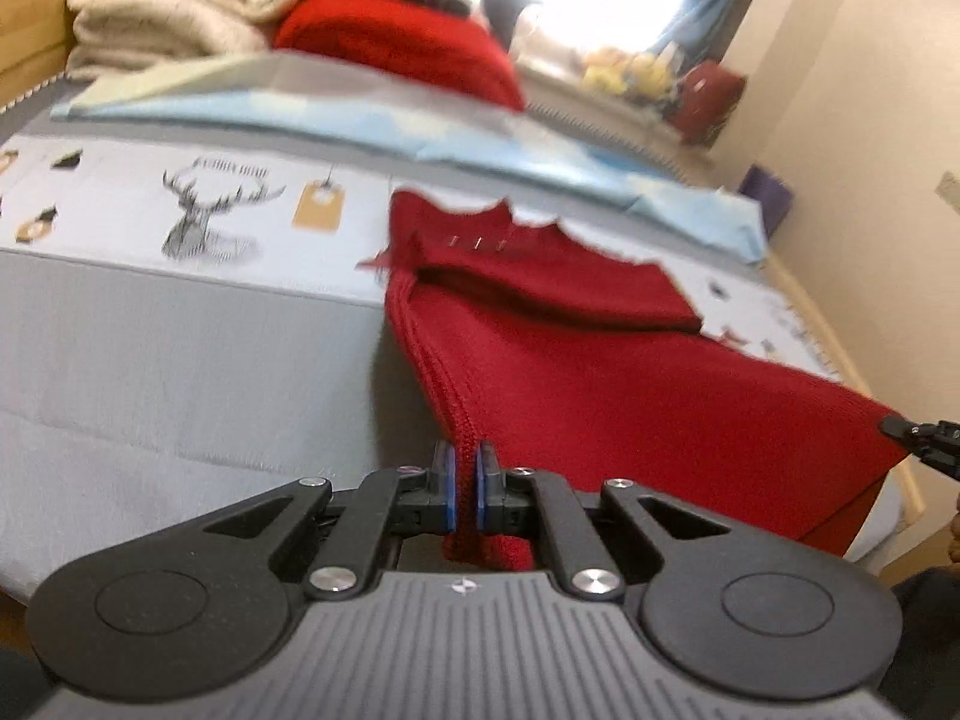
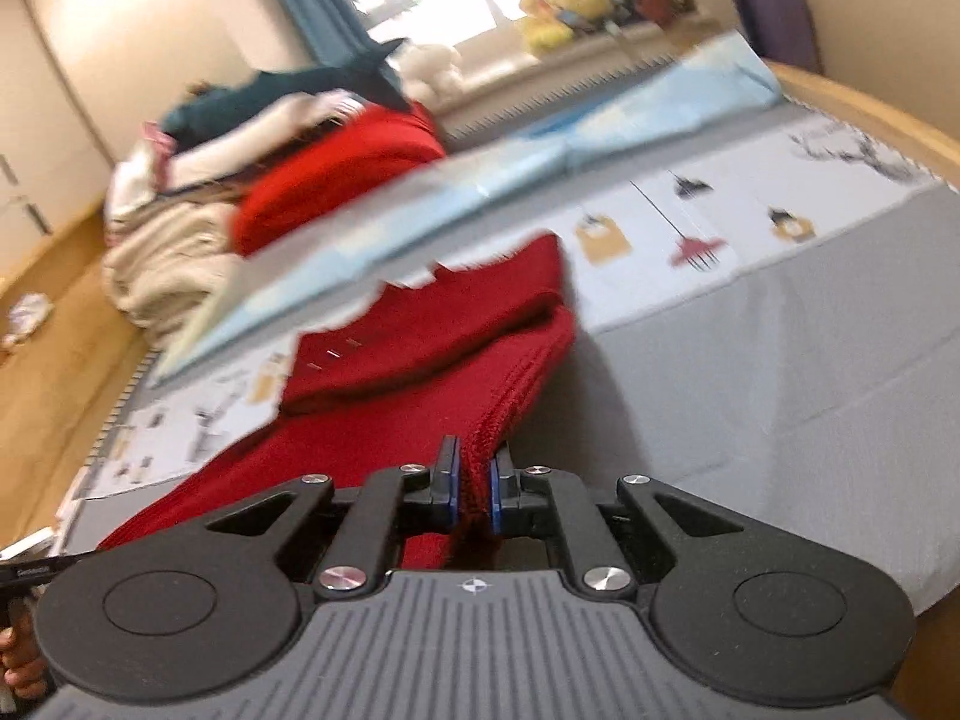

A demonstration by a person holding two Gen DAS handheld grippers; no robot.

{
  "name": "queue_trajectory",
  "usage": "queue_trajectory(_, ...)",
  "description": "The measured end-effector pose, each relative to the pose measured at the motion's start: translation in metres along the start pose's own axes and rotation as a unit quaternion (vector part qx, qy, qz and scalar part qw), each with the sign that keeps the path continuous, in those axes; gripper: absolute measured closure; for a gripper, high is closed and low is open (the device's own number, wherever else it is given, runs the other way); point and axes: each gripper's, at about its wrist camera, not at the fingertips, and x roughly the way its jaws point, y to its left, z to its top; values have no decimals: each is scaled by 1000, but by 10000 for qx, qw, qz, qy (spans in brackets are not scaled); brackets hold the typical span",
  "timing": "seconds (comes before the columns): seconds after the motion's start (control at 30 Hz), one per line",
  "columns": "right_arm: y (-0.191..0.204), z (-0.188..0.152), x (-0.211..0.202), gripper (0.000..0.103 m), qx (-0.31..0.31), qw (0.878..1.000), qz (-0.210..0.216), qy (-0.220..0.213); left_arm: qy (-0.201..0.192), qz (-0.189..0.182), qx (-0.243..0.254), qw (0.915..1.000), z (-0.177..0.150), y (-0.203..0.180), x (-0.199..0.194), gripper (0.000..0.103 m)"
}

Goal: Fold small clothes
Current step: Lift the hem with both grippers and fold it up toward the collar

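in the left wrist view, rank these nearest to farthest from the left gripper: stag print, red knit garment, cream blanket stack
1. red knit garment, clamped in the left gripper
2. stag print, ahead left on the bed cover
3. cream blanket stack, far left at the back

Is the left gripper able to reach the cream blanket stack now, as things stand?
Probably not yet. The left gripper is shut on the red garment, and the cream blanket stack lies across the bed, beyond the light blue sheet.

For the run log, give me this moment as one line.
left gripper: shut on red sweater hem | right gripper: shut on sweater hem | sweater: partly lifted off bed
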Motion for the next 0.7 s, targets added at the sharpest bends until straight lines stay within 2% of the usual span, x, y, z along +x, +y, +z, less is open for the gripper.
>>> queue_trajectory(0.2, 2, -2, -55, 95, 132, 9994, 317, -36, -222, -229, -290, 9991, 4, 21, -70, 98)
queue_trajectory(0.33, -7, -3, -71, 95, 393, 9985, 370, -66, -152, -250, -564, 9980, 19, 45, -76, 98)
queue_trajectory(0.43, -23, 5, -40, 95, 602, 9981, 122, 95, 21, -161, -605, 9980, 43, 59, -38, 98)
queue_trajectory(0.5, -31, 18, 0, 95, 665, 9973, -44, 309, 207, -98, -598, 9979, 62, 67, 0, 98)
queue_trajectory(0.6, -38, 42, 56, 95, 630, 9962, -229, 549, 448, 152, -282, 9985, 94, 71, 64, 98)
queue_trajectory(0.7, -51, 66, 107, 94, 983, 9918, -553, 598, 487, 256, -266, 9981, 126, 83, 119, 96)
